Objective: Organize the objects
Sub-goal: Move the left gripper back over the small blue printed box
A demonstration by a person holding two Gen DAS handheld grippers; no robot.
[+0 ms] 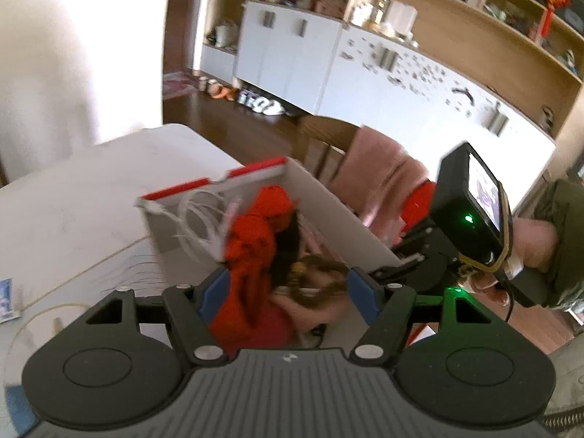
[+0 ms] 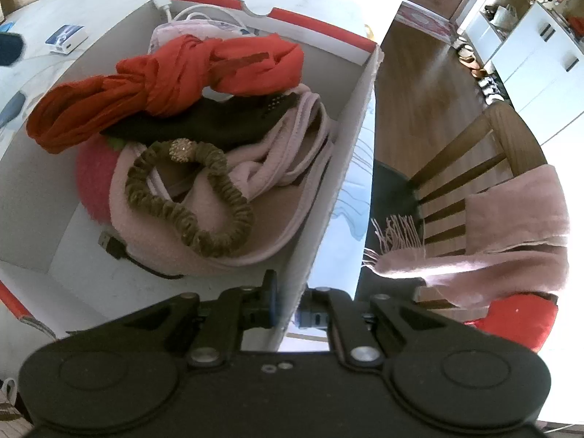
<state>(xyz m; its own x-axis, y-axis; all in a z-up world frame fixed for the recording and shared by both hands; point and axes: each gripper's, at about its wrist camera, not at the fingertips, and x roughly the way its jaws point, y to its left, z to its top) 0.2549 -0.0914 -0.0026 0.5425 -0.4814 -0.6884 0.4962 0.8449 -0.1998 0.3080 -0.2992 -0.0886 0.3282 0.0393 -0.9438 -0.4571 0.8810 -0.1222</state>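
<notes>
A white cardboard box with red rim (image 2: 321, 197) (image 1: 339, 215) stands on a white table. It holds a knotted red scarf (image 2: 175, 84) (image 1: 255, 233), a pink hat (image 2: 233, 219), an olive scrunchie band (image 2: 189, 204) (image 1: 321, 284), a dark cloth (image 2: 204, 124), a red plush (image 2: 91, 182) and white cables (image 2: 197, 12). My right gripper (image 2: 290, 306) is shut on the box's right wall. My left gripper (image 1: 286, 288) is open above the box's contents, holding nothing.
A wooden chair (image 2: 474, 153) with a pink scarf (image 2: 511, 241) over it stands right of the table. A small blue-white packet (image 2: 65, 38) lies on the table (image 2: 91, 3). White cabinets (image 1: 292, 58) and shelves stand beyond.
</notes>
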